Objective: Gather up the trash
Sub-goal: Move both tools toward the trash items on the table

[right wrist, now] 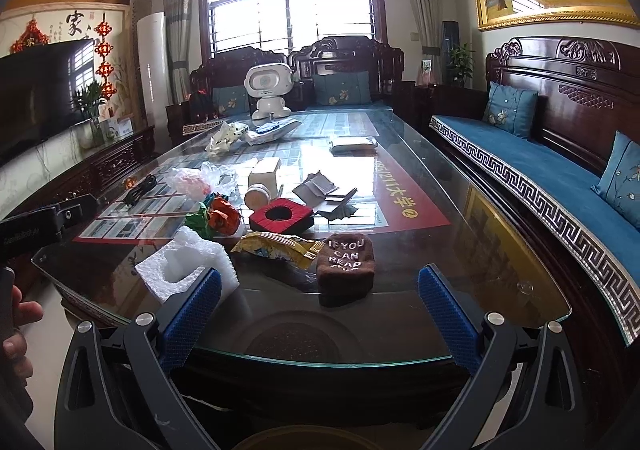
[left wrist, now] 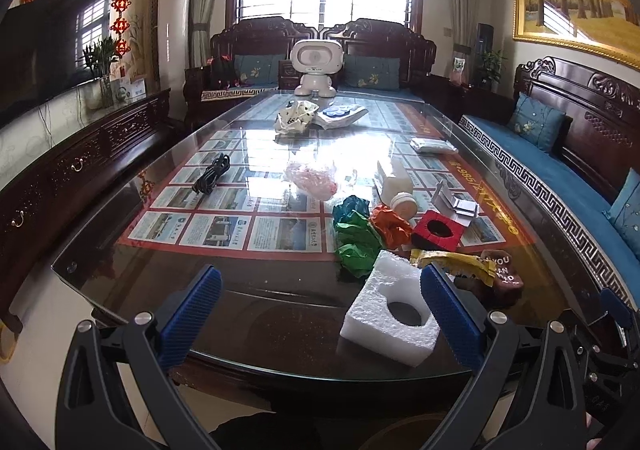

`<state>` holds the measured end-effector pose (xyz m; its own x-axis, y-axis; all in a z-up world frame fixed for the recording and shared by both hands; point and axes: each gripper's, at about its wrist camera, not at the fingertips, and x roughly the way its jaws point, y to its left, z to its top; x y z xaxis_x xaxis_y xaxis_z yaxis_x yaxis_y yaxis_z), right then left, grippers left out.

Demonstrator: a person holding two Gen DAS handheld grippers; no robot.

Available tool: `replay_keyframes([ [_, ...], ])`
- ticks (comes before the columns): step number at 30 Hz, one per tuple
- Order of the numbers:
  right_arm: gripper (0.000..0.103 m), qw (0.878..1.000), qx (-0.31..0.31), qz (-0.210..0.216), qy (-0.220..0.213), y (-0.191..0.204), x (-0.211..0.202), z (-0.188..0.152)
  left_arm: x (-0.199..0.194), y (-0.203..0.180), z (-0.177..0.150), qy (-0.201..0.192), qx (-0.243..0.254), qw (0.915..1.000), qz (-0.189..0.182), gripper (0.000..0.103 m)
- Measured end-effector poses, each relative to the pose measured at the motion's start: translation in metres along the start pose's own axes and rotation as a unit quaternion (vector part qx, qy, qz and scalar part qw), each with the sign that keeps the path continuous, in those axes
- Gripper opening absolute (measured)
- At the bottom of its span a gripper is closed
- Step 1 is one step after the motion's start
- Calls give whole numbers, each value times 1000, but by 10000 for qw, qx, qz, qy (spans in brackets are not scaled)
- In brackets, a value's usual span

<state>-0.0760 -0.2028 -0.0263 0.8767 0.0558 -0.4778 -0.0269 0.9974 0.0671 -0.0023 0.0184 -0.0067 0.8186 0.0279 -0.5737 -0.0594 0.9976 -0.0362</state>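
Blue fingers (left wrist: 192, 314) wide apart, empty

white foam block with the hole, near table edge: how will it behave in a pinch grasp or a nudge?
The white foam block looks like expanded packing foam, so probably very light and slightly crushable. It lies flat on the glass tabletop, so a nudge likely slides it rather than tipping. Its boxy sides should suit the open left gripper.

a white toy robot (left wrist: 316, 68) stands at the far end of the glass worktop (left wrist: 256, 290), a black cable (left wrist: 212, 173) lies at its left, and a blue-cushioned sofa (right wrist: 540, 166) runs along the right.
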Motion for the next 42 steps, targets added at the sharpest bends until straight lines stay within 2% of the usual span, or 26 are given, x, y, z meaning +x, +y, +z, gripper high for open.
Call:
replay_keyframes([
  [4,95,10000,21,-13,-8,0,-2,0,19,5,-2,532,-128,9985,97,99],
  [7,95,10000,-29,-32,-35,0,-3,-1,15,12,-9,393,-296,9987,-148,99],
  [17,95,9997,125,182,64,-6,-1,-4,-1,5,-19,114,-62,9998,-144,99],
  [20,95,9992,192,328,99,-11,0,-4,-1,2,-17,114,19,9994,-323,99],
  [27,95,9971,328,663,184,-26,3,1,6,-2,-19,248,110,9915,-1269,99],
  [30,95,9949,376,910,238,-32,9,2,13,-5,-19,319,240,9902,-1340,99],
  [33,95,9915,491,1168,308,-40,17,1,27,-5,-23,532,168,9867,-1529,99],
  [42,95,9872,644,1270,718,-50,46,-4,66,5,-25,927,-137,9847,-1472,99],
])
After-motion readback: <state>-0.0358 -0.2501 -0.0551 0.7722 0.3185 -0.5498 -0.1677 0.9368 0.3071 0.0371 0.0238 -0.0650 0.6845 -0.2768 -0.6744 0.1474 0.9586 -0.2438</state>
